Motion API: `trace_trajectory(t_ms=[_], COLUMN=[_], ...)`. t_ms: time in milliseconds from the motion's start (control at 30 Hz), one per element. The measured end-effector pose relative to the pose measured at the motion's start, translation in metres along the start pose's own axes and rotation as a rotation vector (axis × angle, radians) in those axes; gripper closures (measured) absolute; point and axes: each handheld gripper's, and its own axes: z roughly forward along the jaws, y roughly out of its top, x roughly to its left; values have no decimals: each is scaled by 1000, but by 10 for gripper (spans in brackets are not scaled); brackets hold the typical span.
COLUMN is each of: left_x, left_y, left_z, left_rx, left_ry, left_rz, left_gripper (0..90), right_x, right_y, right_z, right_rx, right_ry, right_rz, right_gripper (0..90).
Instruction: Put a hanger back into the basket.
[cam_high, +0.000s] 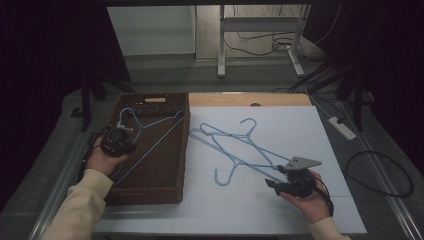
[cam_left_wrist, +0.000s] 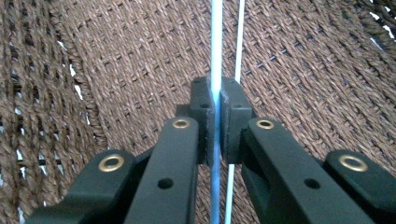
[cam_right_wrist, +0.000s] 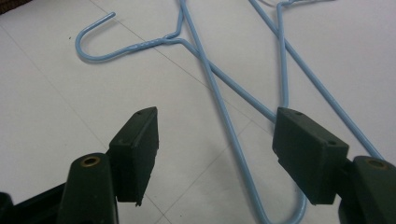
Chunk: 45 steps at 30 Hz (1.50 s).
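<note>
1. From the high view, your left claw (cam_high: 121, 134) held a blue hanger (cam_high: 150, 131) over the brown basket (cam_high: 150, 192) at the desk's (cam_high: 310, 125) left, while your right claw (cam_high: 281, 178) sat by two more hangers (cam_high: 235, 150) lying crossed on the white surface.
2. In the left gripper view, your claw (cam_left_wrist: 217, 116) was clenched on the hanger's wire (cam_left_wrist: 215, 42) above the woven basket (cam_left_wrist: 116, 70).
3. In the right gripper view, your claw (cam_right_wrist: 215, 144) stood released, its jaws wide apart over the crossed hangers (cam_right_wrist: 219, 102).
</note>
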Motion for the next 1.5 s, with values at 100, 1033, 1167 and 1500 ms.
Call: trace_trajectory(t_ms=[100, 1033, 1167, 1500], left_x=[1, -24, -36, -72], left_y=[0, -24, -27, -32], left_z=[0, -84, -89, -94], left_rx=[2, -399, -432, -522], left_ry=[6, -103, -141, -233], left_rz=[-5, -15, 4, 64], left_gripper=[848, 361, 359, 357], right_x=[0, 0, -1, -4], right_y=[0, 1, 1, 0], right_z=[-1, -1, -2, -7], right_rx=[-4, -8, -15, -42], right_ry=[0, -4, -7, -14], right_rz=[0, 1, 6, 20], right_gripper=[323, 323, 324, 324])
